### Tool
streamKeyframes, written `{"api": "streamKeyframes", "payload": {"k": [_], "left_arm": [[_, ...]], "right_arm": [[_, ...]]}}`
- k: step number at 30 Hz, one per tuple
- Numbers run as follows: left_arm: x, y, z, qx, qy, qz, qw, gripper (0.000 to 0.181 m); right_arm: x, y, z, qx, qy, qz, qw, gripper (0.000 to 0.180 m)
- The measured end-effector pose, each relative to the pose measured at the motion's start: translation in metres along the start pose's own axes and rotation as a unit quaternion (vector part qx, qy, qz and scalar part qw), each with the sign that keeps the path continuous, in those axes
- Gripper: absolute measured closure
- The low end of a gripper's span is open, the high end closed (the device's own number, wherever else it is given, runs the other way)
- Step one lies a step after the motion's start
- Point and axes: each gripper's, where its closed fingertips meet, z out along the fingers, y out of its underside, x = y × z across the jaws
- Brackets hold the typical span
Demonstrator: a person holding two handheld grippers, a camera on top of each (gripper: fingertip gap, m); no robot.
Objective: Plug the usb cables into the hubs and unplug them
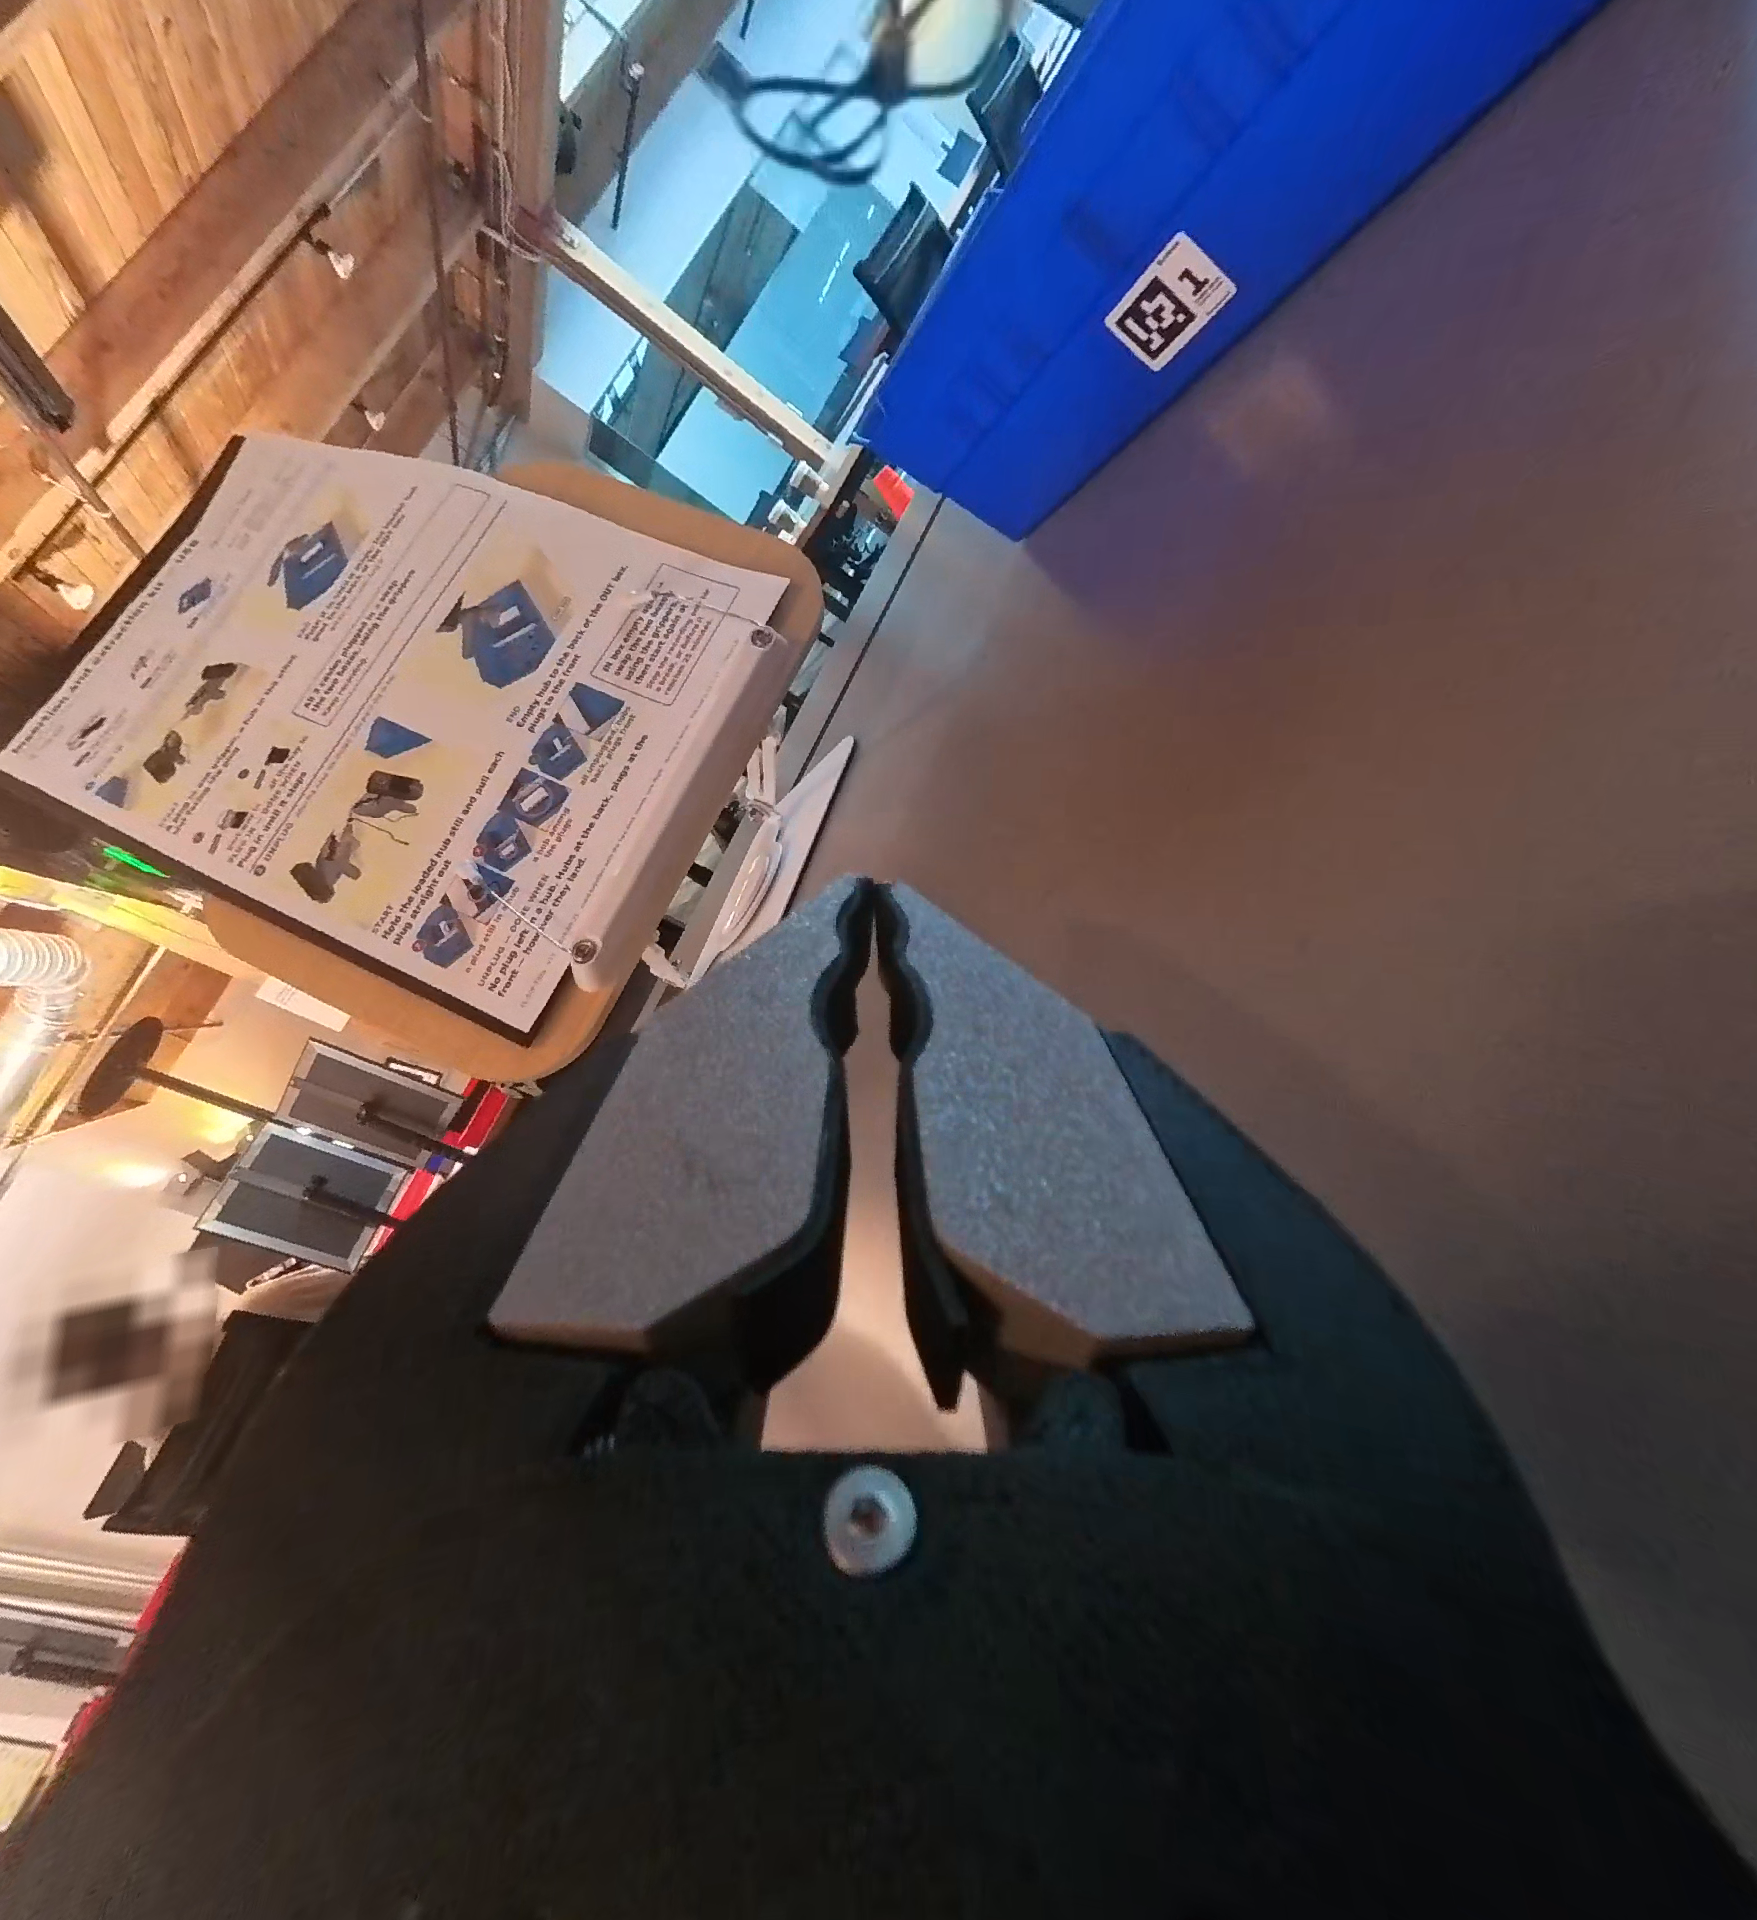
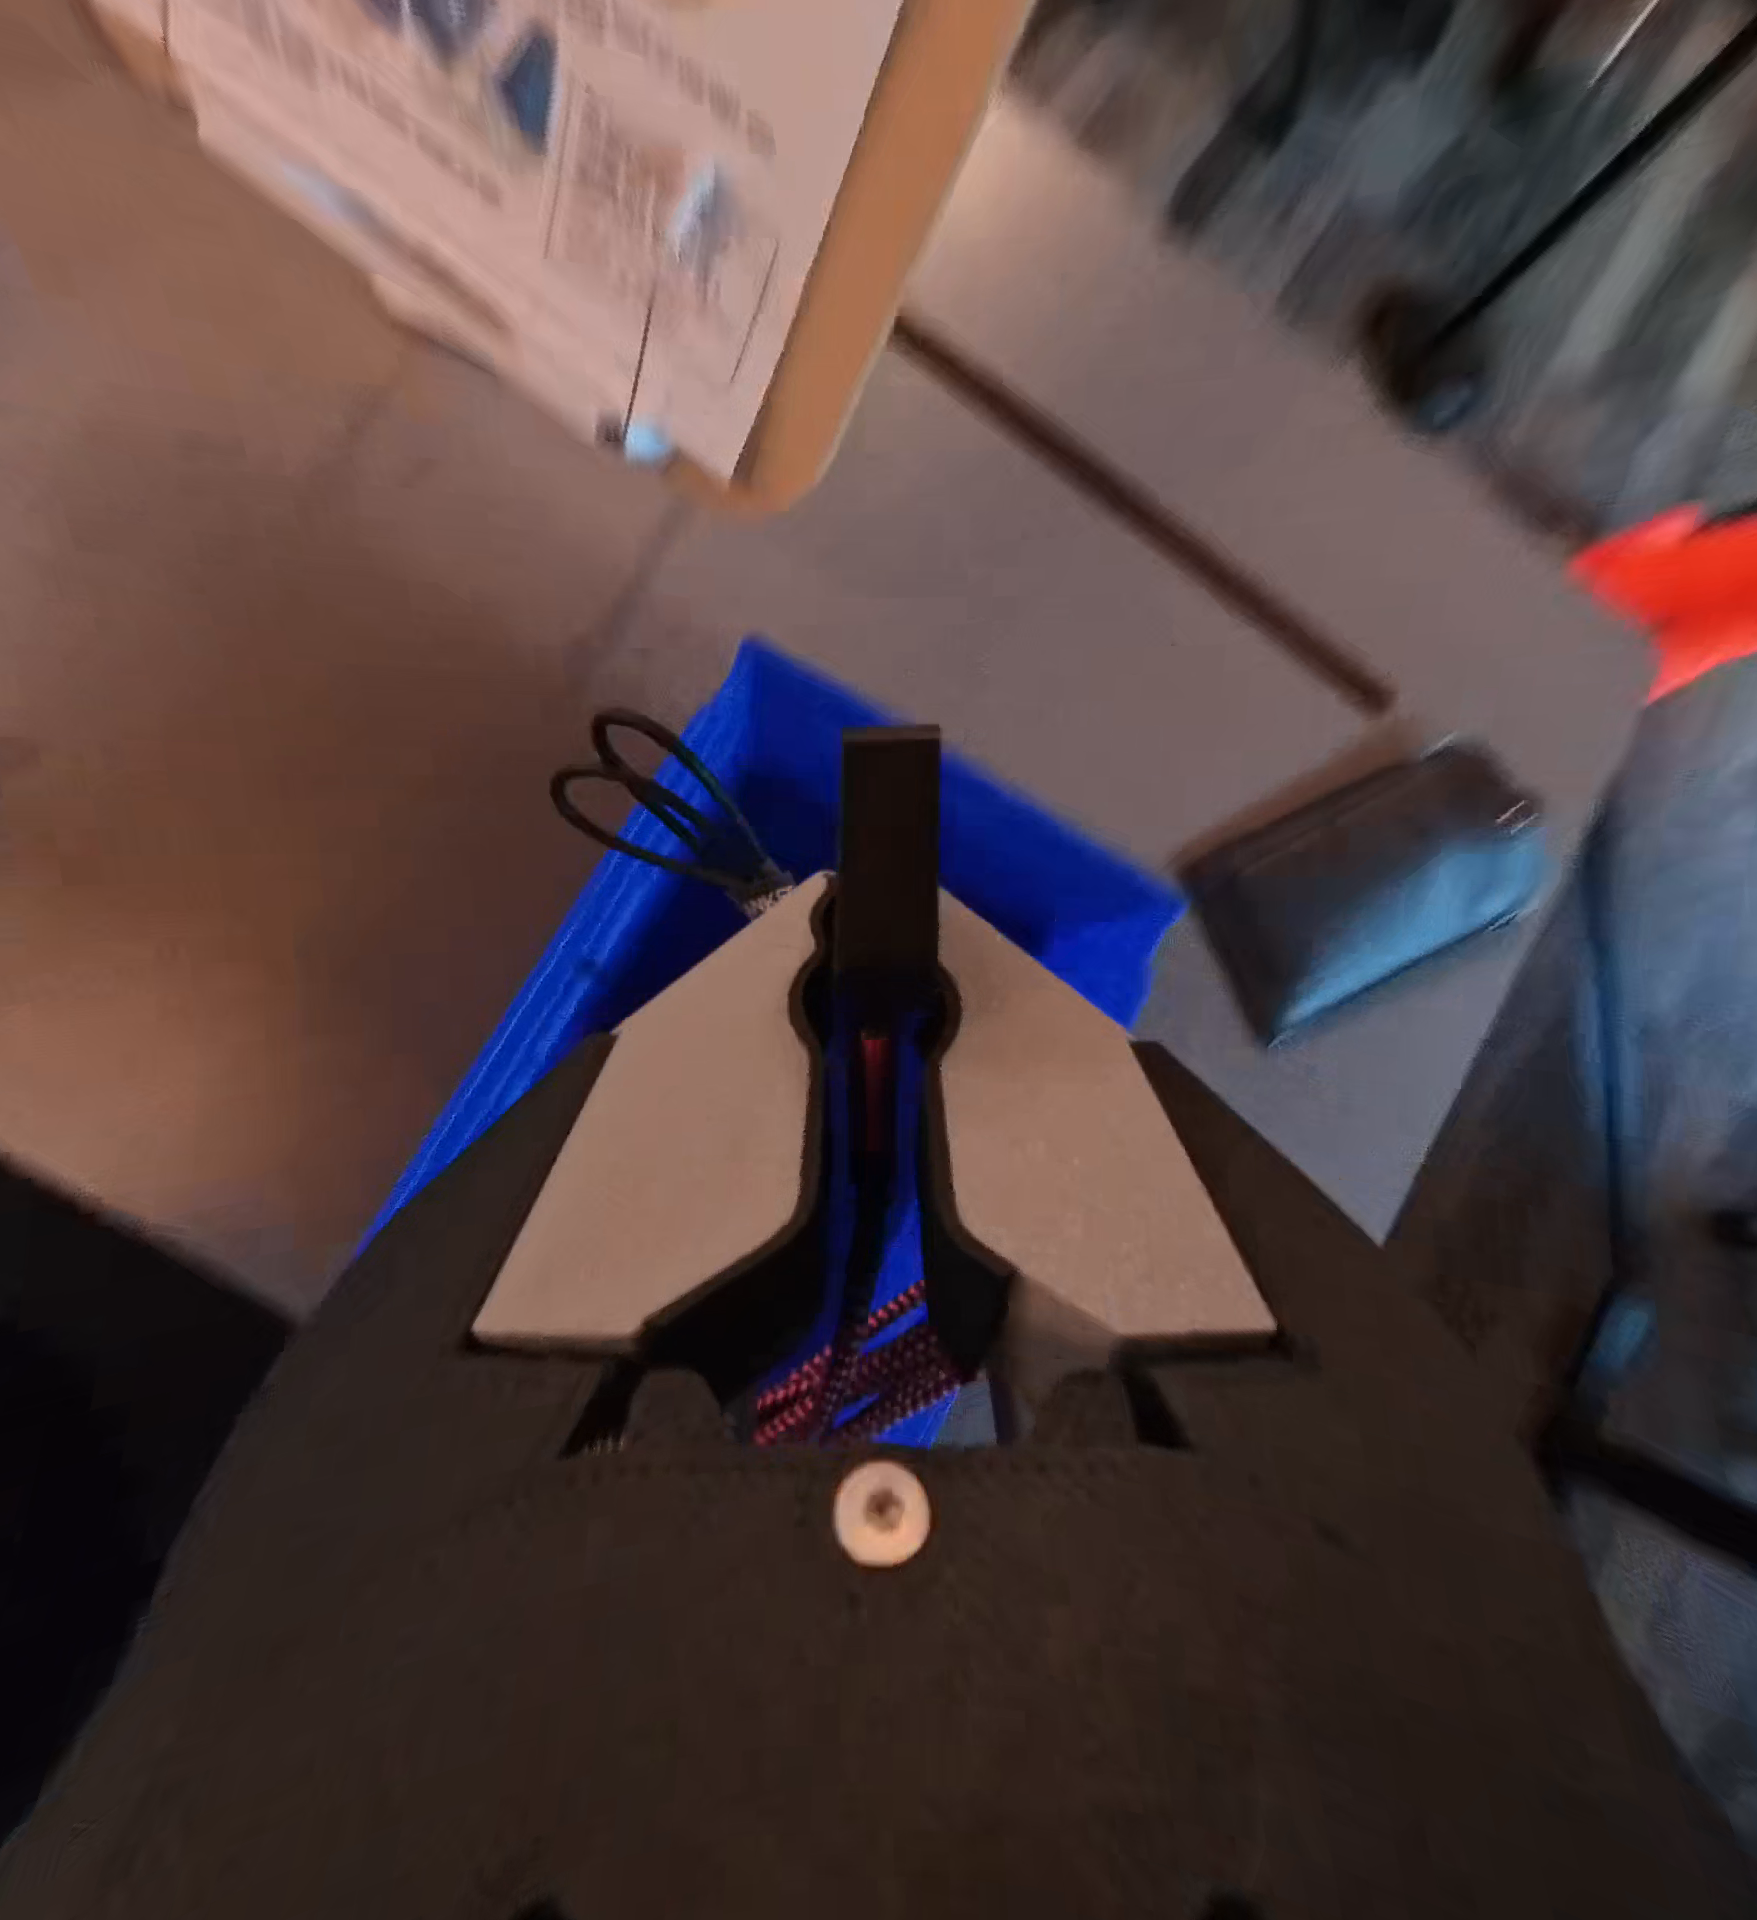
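In the right wrist view my right gripper (image 2: 879, 920) is shut on a slim black block, apparently a usb hub (image 2: 889, 831), which sticks out past the fingertips. It hangs above a blue bin (image 2: 1040, 883). Thin black cable loops (image 2: 635, 800) stick out to the left of the fingertips. A red-and-black braided cable (image 2: 853, 1371) shows between the fingers, lower down. This view is motion-blurred. In the left wrist view my left gripper (image 1: 872, 909) is shut and empty above the grey table (image 1: 1373, 935). Blurred black cables (image 1: 843, 83) hang at the top edge.
A blue bin (image 1: 1165, 239) with a square marker sticker stands on the table at the far right. An instruction sheet on a tan board (image 1: 417, 717) stands beyond my left gripper; it also shows in the right wrist view (image 2: 583, 187). A dark pouch-like object (image 2: 1373, 904) lies right of the bin. About 40 centimetres separates my left fingertips from my right.
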Motion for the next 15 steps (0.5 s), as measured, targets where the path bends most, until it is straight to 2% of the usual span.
{"api": "streamKeyframes", "payload": {"k": [2,4,7,9,11,13,15], "left_arm": [[0.0,0.001,0.0,-0.002,0.0,0.001,1.0,0.181],[0.0,0.001,0.001,-0.003,0.0,0.002,1.0,0.181],[0.0,0.002,0.002,-0.007,-0.001,0.005,1.0,0.181],[0.0,0.003,0.002,-0.01,-0.002,0.007,1.0,0.181],[0.0,0.003,0.002,-0.01,-0.002,0.008,1.0,0.181],[0.001,0.003,0.001,-0.008,-0.001,0.01,1.0,0.181],[0.002,0.003,0.001,-0.007,0.002,0.012,1.0,0.181]], "right_arm": [[0.009,0.02,0.022,-0.09,-0.007,0.024,0.996,0.171],[0.025,0.027,0.049,-0.135,0.013,0.042,0.99,0.171],[0.032,0.018,0.099,-0.137,-0.006,0.102,0.985,0.171],[0.047,0.021,0.135,-0.13,0.019,0.162,0.978,0.171],[0.058,0.041,0.167,-0.148,0.052,0.201,0.967,0.171],[0.061,0.059,0.19,-0.149,0.067,0.202,0.966,0.17],[0.054,0.064,0.201,-0.126,0.032,0.183,0.974,0.171]]}}
